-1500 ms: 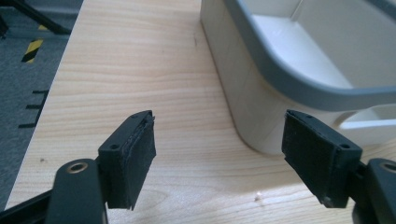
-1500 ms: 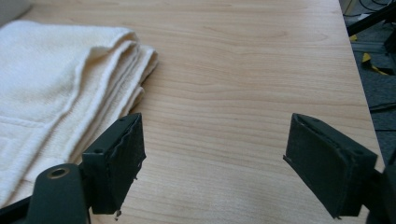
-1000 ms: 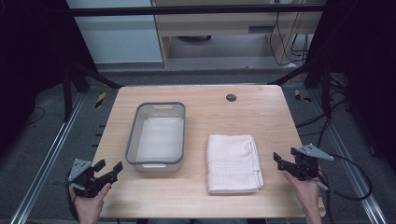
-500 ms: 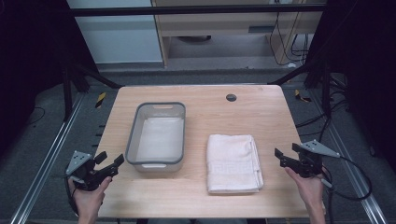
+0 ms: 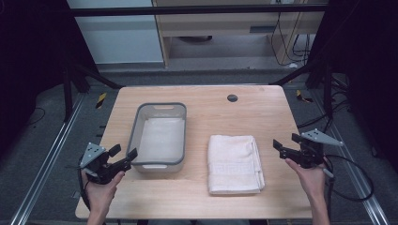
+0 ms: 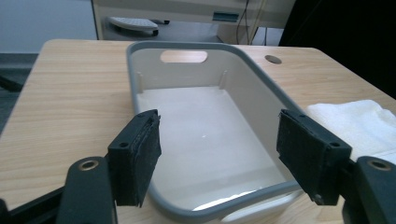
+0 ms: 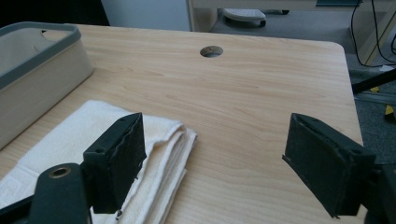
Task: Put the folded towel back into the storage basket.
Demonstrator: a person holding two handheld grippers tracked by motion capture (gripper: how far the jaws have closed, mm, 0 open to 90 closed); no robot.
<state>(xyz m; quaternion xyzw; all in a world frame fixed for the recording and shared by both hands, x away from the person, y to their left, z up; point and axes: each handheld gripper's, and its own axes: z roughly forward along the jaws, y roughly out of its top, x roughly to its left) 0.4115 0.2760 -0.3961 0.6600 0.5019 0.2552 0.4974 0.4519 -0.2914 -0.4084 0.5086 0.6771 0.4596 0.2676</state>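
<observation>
Left gripper [image 5: 123, 153]: jaws apart, nothing between them, just closing slightly; at the near-left corner of the grey tub [image 5: 159, 136]. Right gripper [image 5: 285, 144]: jaws apart, just widening, empty, right of the folded white towel [image 5: 233, 163]. The towel lies flat on the table [image 5: 211, 105], right of the tub.

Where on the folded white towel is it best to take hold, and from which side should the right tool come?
Probably grip the folded towel at its right long edge, where the stacked layers show. The right tool, with its jaws open, is already beside that edge, so it could come from the right and pinch all layers together. The towel lies flat on the table, so its top surface offers no lip.
</observation>
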